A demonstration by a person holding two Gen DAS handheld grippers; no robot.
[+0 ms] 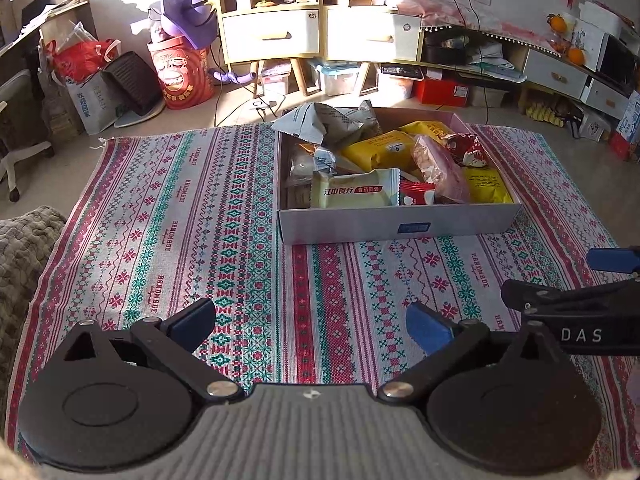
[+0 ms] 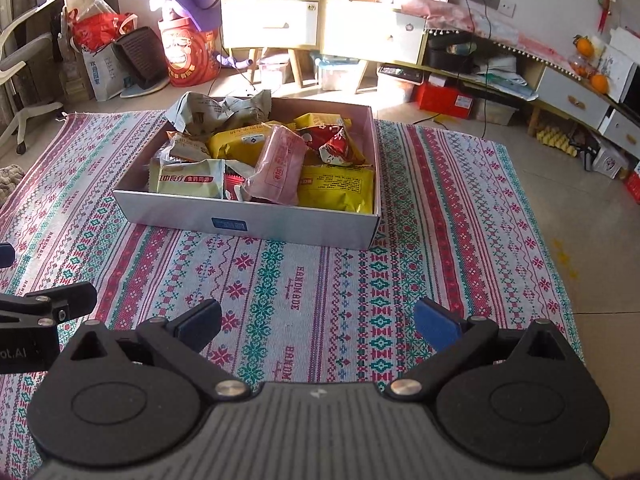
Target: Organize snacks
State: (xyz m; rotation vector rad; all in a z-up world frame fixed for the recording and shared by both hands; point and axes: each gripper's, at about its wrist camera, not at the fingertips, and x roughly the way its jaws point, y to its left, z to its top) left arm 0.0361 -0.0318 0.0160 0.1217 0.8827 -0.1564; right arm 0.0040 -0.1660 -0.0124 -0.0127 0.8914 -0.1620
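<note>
A shallow grey cardboard box point(image 1: 396, 226) point(image 2: 248, 224) sits on a patterned cloth and holds several snack packets. Among them are a pale green packet point(image 1: 354, 194) point(image 2: 188, 180), yellow packets point(image 1: 380, 150) point(image 2: 336, 186), a pink packet point(image 1: 440, 170) point(image 2: 280, 164), a red packet point(image 1: 468, 150) and a crumpled grey bag point(image 1: 328, 120) point(image 2: 216, 112). My left gripper point(image 1: 312, 326) is open and empty, hovering over the cloth in front of the box. My right gripper point(image 2: 318, 322) is open and empty, also in front of the box. The right gripper shows at the right edge of the left wrist view point(image 1: 576, 292).
The woven red, green and white cloth point(image 1: 180, 220) point(image 2: 460, 220) covers the floor. Behind it stand white drawer cabinets point(image 1: 320, 32), a red drum with a purple hat point(image 1: 182, 72), bags point(image 1: 88, 80), storage bins and cables. A fuzzy cushion point(image 1: 24, 248) lies at left.
</note>
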